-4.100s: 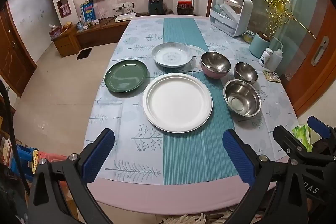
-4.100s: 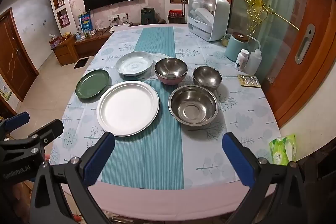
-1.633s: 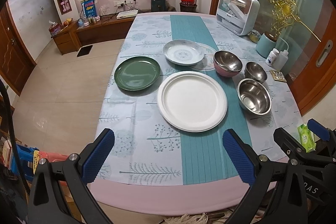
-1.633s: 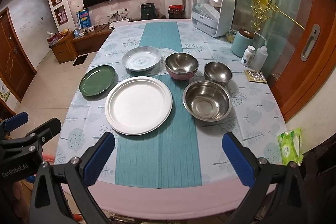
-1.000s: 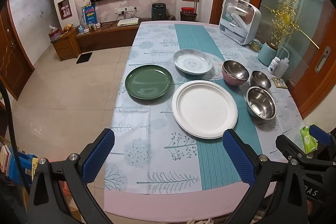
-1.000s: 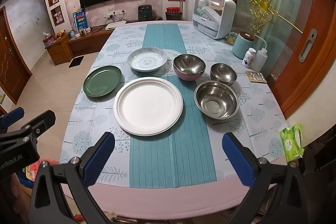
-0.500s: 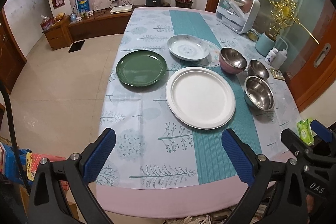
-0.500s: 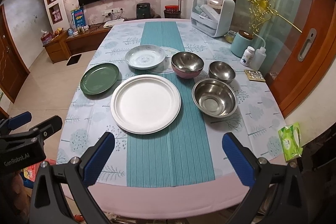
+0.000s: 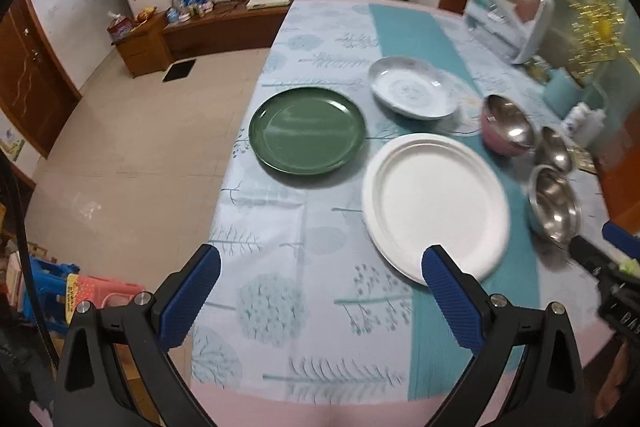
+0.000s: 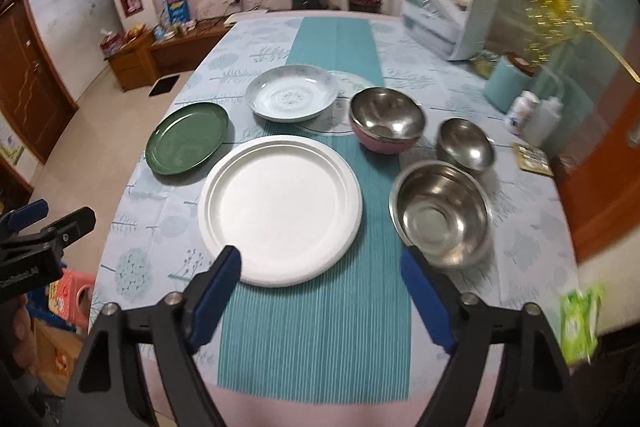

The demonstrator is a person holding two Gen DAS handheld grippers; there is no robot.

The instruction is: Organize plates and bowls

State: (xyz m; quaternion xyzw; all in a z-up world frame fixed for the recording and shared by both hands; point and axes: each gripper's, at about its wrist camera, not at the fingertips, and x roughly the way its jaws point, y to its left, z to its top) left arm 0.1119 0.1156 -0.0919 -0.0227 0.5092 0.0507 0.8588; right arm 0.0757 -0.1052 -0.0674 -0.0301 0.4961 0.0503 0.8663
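On the table lie a green plate (image 9: 307, 131) (image 10: 187, 139), a large white plate (image 9: 436, 203) (image 10: 280, 207) and a pale blue patterned plate (image 9: 412, 93) (image 10: 292, 93). To their right stand a pink-sided steel bowl (image 10: 386, 119), a small steel bowl (image 10: 464, 145) and a large steel bowl (image 10: 442, 215). My left gripper (image 9: 320, 259) hangs open over the tablecloth in front of the green plate. My right gripper (image 10: 320, 259) hovers above the near rim of the white plate. Its jaws are closing, and nothing is gripped between them.
A teal runner (image 10: 320, 327) runs down the middle of the table. A white dish cabinet (image 10: 448, 11) stands at the back right, with bottles (image 10: 532, 115) beside it. A green tissue pack (image 10: 578, 323) lies at the near right corner. Left of the table is open floor (image 9: 120, 155).
Both grippers have sunk and come closer to the table, so the dishes look larger. The right gripper's jaws stand narrower than before. No dish has moved.
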